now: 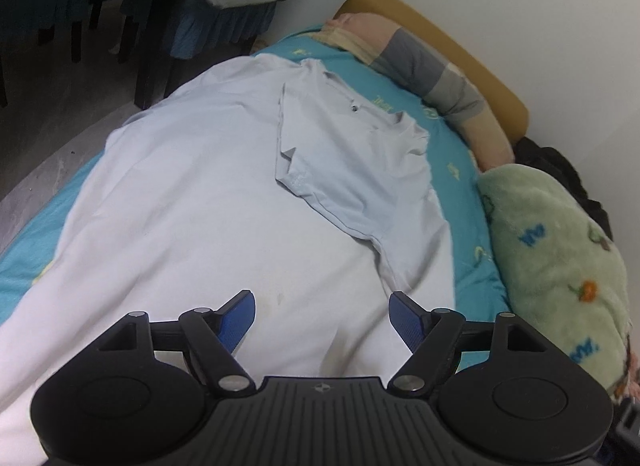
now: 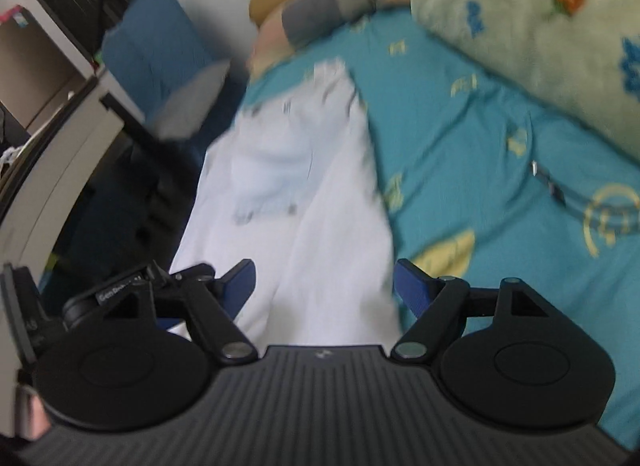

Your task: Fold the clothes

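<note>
The left gripper [image 1: 322,312], black with blue-padded fingers [image 1: 240,316], hangs released over the near part of a pale blue short-sleeved shirt [image 1: 224,193], nothing between its jaws. The shirt lies spread on a teal printed bedsheet [image 1: 452,145], one sleeve folded in across its chest. In the blurred right wrist view, the right gripper [image 2: 324,282] is likewise spread wide, the shirt's cloth [image 2: 316,234] running between its fingers and beyond, ungrasped. Farther off, a green fleece blanket [image 1: 560,250] and a grey-and-beige striped pillow [image 1: 440,69] line the tan headboard [image 1: 440,25].
</note>
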Action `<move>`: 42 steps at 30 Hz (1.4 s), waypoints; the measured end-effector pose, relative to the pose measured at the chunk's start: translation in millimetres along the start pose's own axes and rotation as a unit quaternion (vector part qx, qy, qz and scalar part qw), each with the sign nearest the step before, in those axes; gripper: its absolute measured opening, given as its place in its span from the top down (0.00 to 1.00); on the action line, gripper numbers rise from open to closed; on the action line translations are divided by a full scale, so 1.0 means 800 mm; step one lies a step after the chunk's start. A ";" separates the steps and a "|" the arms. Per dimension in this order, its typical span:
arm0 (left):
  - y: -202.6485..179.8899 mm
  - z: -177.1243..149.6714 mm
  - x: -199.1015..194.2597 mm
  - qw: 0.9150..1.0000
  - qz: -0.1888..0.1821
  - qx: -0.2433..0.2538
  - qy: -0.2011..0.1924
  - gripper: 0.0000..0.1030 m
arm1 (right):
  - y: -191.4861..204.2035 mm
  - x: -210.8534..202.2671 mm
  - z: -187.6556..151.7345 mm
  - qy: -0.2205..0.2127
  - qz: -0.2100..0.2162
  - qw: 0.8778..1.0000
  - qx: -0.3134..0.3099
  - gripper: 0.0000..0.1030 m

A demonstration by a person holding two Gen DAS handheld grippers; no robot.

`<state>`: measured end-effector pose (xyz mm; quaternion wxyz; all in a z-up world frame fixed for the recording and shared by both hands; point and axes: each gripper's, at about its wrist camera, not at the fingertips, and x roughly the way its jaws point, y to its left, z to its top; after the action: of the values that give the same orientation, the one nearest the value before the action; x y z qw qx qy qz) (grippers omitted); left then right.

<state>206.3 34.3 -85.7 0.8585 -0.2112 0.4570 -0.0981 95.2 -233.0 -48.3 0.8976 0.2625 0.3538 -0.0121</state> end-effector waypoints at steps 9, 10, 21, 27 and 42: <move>-0.004 0.068 0.130 0.995 0.076 0.004 -0.066 0.34 | -0.032 0.074 0.002 -0.024 -0.055 0.995 -0.075 0.24; -0.011 0.071 0.138 0.993 0.085 0.025 -0.082 0.35 | -0.032 0.082 0.005 -0.024 -0.054 0.996 -0.074 0.24; -0.104 0.142 0.189 0.952 0.156 0.223 -0.142 0.95 | -0.039 0.120 0.010 -0.014 -0.045 0.997 -0.058 0.24; -0.123 0.202 0.199 0.914 0.244 0.241 -0.218 0.91 | -0.038 0.117 0.019 -0.040 -0.041 0.996 -0.064 0.25; -0.027 0.002 0.008 0.989 0.089 0.077 0.091 0.42 | -0.035 0.087 0.024 -0.063 -0.021 0.995 -0.070 0.25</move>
<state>211.8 12.9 -80.1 0.8326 -0.0927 0.5409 -0.0749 153.8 -255.1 -94.6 0.9337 0.1902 0.3023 -0.0231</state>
